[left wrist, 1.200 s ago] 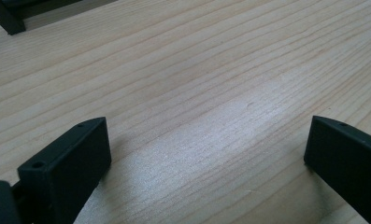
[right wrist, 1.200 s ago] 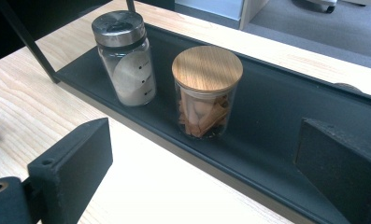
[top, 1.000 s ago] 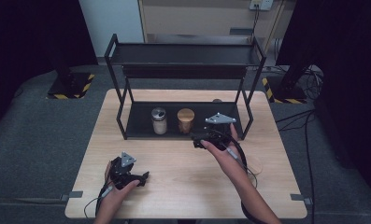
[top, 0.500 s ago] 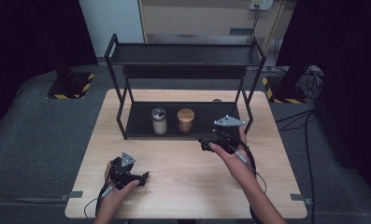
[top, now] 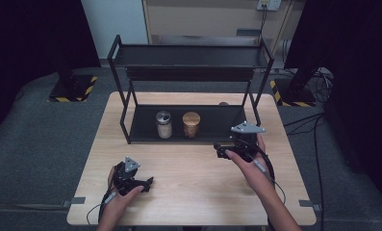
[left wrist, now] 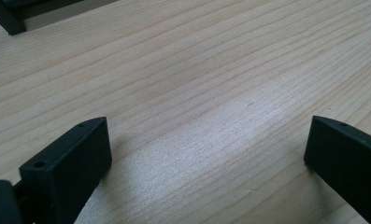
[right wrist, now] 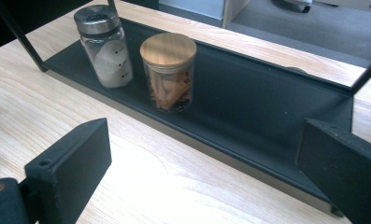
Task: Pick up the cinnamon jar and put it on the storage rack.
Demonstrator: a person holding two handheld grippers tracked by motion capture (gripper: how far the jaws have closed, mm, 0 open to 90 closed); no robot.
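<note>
High view: your right gripper (top: 221,150) sits just before the rack (top: 188,130), your left gripper (top: 147,182) on bare table (top: 188,192) | left gripper view: jaws wide, empty | right gripper view: jaws wide, empty; wooden-lidded jar (right wrist: 169,70) ahead-left, beside shaker jar (right wrist: 103,44).

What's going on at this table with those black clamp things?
A person holds a two-jaw gripper in each hand. The right gripper, jaws open and empty, sits near the black rack, whose bottom shelf holds a wooden-lidded jar and a metal-capped shaker. The left gripper rests open on the table.
</note>
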